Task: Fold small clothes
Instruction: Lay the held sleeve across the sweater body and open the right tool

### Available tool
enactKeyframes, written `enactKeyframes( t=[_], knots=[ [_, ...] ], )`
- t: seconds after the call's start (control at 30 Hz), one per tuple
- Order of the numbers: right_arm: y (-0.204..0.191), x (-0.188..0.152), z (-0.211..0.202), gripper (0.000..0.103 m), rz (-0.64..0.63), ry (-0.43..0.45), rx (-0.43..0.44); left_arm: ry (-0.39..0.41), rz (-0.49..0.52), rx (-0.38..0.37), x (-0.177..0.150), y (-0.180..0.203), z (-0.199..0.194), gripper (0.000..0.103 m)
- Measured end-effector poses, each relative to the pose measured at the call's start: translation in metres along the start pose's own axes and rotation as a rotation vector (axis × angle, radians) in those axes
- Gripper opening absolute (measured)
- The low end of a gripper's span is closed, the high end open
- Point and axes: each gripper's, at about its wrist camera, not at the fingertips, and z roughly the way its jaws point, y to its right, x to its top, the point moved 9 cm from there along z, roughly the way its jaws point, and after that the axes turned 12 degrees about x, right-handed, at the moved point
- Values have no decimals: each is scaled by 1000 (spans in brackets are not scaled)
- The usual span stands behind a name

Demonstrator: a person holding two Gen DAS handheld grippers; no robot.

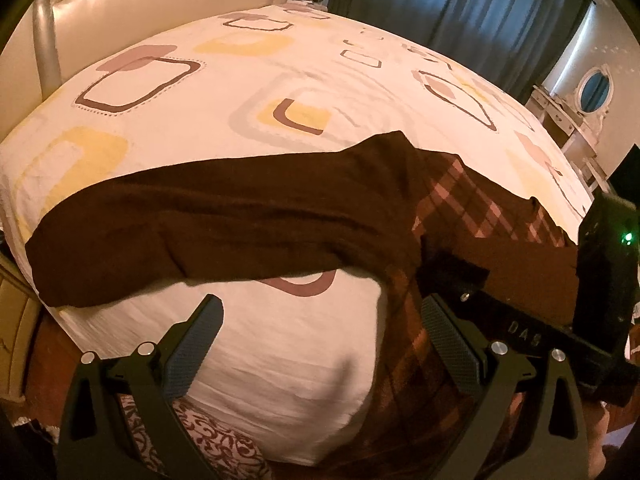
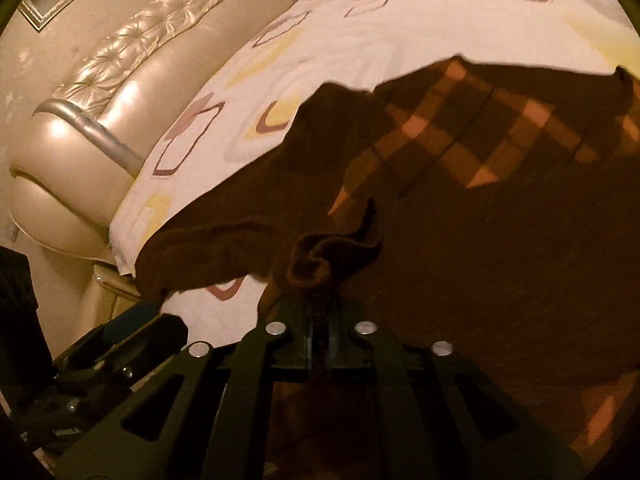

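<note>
A dark brown garment (image 1: 224,224) with a pink and brown plaid front lies across the bed's near edge; its plain sleeve stretches to the left. My left gripper (image 1: 320,344) is open and empty, just above the white sheet below the sleeve. My right gripper (image 2: 320,320) is shut on a bunched fold of the brown garment (image 2: 332,252). The right gripper's body shows in the left wrist view (image 1: 520,320), lying over the garment's plaid part (image 1: 472,200). The left gripper shows at the lower left of the right wrist view (image 2: 132,328).
The bed (image 1: 280,80) has a white sheet with brown and yellow square patterns. A cream padded headboard (image 2: 120,80) stands at the left. Dark blue curtains (image 1: 460,8) and a white dresser with an oval mirror (image 1: 576,108) stand beyond the bed.
</note>
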Motion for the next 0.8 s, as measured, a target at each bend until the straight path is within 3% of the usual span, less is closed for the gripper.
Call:
enactKeyframes(
  t=[0.13,0.23,0.33,0.5,0.63,0.73,0.8],
  knots=[
    [-9,-7,-2,31,20,-18,104,2,5,13,1,0,1,99],
    [-8,-13,-18,35,62,-24,196,-1,-5,5,2,1,1,99],
    [7,-5,-58,39,72,57,179,4,7,-1,4,7,1,99],
    [72,13,-151,44,131,266,-34,16,50,-28,11,40,5,99],
    [154,15,-241,44,238,445,-266,7,91,-53,14,70,18,99],
    [207,3,-276,44,346,496,-348,-18,102,-44,11,80,34,99],
    [232,-5,-282,44,404,500,-329,-49,87,-43,7,81,43,99]
  ],
)
